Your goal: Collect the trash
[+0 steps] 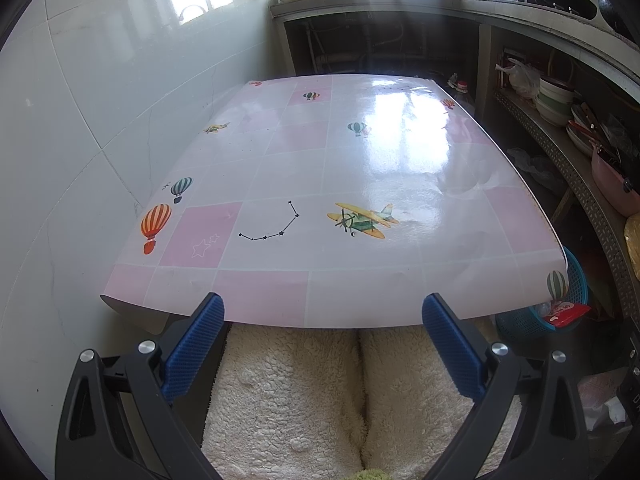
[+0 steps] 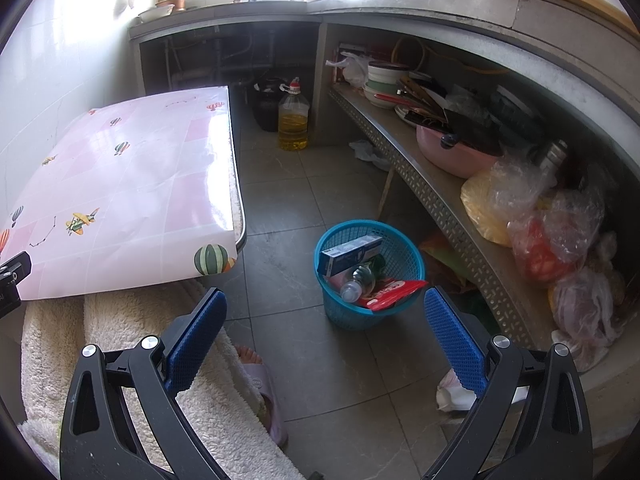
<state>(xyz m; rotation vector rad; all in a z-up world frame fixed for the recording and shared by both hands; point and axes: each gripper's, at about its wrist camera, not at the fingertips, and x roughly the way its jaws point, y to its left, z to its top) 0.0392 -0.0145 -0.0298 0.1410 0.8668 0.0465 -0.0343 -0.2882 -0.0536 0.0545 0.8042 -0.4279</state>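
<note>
**Both grippers empty, trash in the blue basket**

The left gripper [image 1: 322, 312] hangs at the near edge of the table [image 1: 320, 184], its blue-padded fingers spread wide with nothing between them. The pink checked tablecloth, printed with balloons and a biplane, carries no loose items.

The right gripper [image 2: 325, 308] is likewise wide open and holds nothing; it points down at the tiled floor [image 2: 328, 360] beside the table's right near corner. Standing on that floor, between the table and the perforated metal shelf [image 2: 440, 200], is a blue mesh basket [image 2: 348, 316]. Inside it lie a blue-and-white carton [image 2: 350, 254], a clear plastic bottle [image 2: 358, 280] tipped on its side, and a red wrapper [image 2: 390, 292] hanging over the rim.

A cooking-oil bottle [image 2: 294, 120] stands farther back on the floor. The person's fleecy cream trousers [image 1: 352, 392] and a slippered foot [image 2: 260, 384] show below the grippers.
</note>
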